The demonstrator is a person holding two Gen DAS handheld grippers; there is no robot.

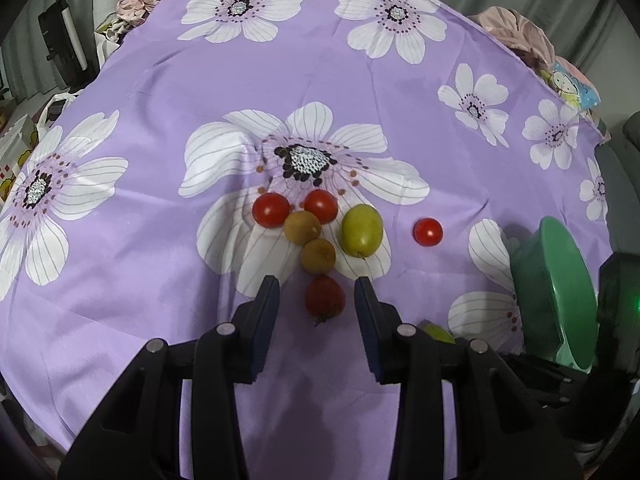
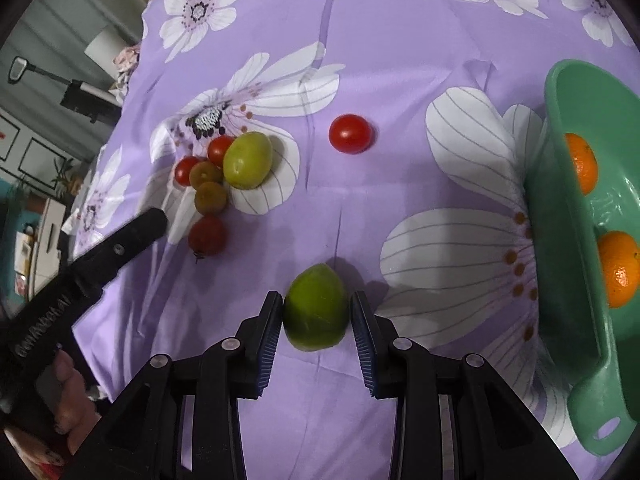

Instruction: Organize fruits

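Note:
In the left wrist view my left gripper [image 1: 317, 292] is open, its jaws either side of a dark red fruit [image 1: 324, 297] on the purple flowered cloth. Beyond it lie two brown kiwis [image 1: 303, 226], two red tomatoes [image 1: 271, 209], a green fruit [image 1: 362, 230] and a lone tomato [image 1: 427, 232]. In the right wrist view my right gripper [image 2: 316, 304] is open around a second green fruit [image 2: 316, 311]; its left pad touches the fruit, the right pad stands just off it. A green bowl [image 2: 560, 216] at the right holds two oranges [image 2: 619, 268].
The left gripper [image 2: 132, 232] shows in the right wrist view beside the fruit cluster [image 2: 224, 176]. The green bowl [image 1: 548, 292] stands at the cloth's right side. Clothes and clutter lie past the table's far and left edges.

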